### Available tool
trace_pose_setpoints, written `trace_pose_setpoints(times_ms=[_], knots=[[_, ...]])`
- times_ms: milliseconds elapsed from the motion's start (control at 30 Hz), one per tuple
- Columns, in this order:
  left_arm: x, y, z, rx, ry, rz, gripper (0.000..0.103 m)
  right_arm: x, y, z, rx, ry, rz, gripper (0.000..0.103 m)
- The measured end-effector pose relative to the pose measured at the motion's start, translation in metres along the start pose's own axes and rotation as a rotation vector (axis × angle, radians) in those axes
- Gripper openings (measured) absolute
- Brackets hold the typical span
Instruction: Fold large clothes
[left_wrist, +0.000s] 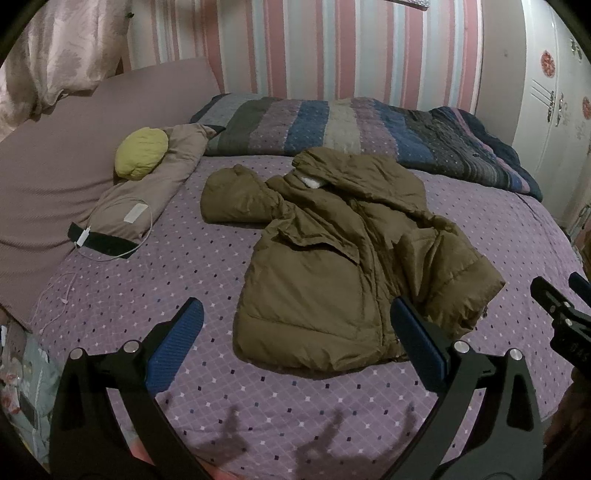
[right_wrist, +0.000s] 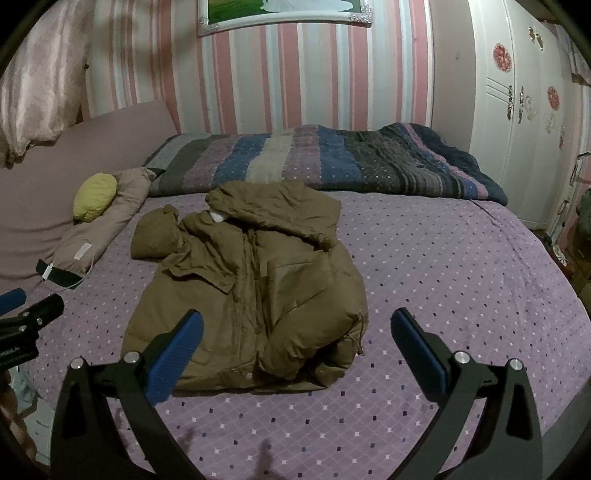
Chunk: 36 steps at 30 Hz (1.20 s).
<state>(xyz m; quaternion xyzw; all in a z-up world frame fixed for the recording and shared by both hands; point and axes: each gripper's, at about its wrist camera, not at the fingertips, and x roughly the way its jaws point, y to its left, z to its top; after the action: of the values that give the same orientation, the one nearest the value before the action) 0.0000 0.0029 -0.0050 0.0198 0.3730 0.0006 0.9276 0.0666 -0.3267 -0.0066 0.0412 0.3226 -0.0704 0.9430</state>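
While the coat (left_wrist: 343, 258) lies rumpled at the centre of both frames, on the bed (left_wrist: 184, 266), we list what the step wants. Item: coat, brown, padded, front up, hood toward the top of the frame, one sleeve thrown out to the upper left, the other bunched over the hem at lower right. We judge the fold not yet begun. To do it well, we would first draw the bunched sleeve clear and smooth the body flat, take cloth at the hem or shoulder seams rather than the thick padding, and bring both sleeves across the chest before doubling hem to hood.

Item: left claw (left_wrist: 295, 332), jaws spread wide, nothing between them; in its own view the right finger overlaps the hem, though we cannot tell if it touches. Item: right claw (right_wrist: 295, 336), likewise wide and empty, hovering over the coat's near edge; contact cannot be told.

Sundries: pillow (left_wrist: 147, 199) with a yellow cushion (left_wrist: 142, 153) at left; striped quilt (left_wrist: 369, 129) along the top.
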Motion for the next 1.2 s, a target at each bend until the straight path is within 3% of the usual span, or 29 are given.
trace_pose_setpoints(times_ms=[1200], knots=[[0.005, 0.013, 0.004, -0.029, 0.001, 0.008, 0.1, -0.006, -0.009, 0.009, -0.008, -0.01, -0.018, 0.101]])
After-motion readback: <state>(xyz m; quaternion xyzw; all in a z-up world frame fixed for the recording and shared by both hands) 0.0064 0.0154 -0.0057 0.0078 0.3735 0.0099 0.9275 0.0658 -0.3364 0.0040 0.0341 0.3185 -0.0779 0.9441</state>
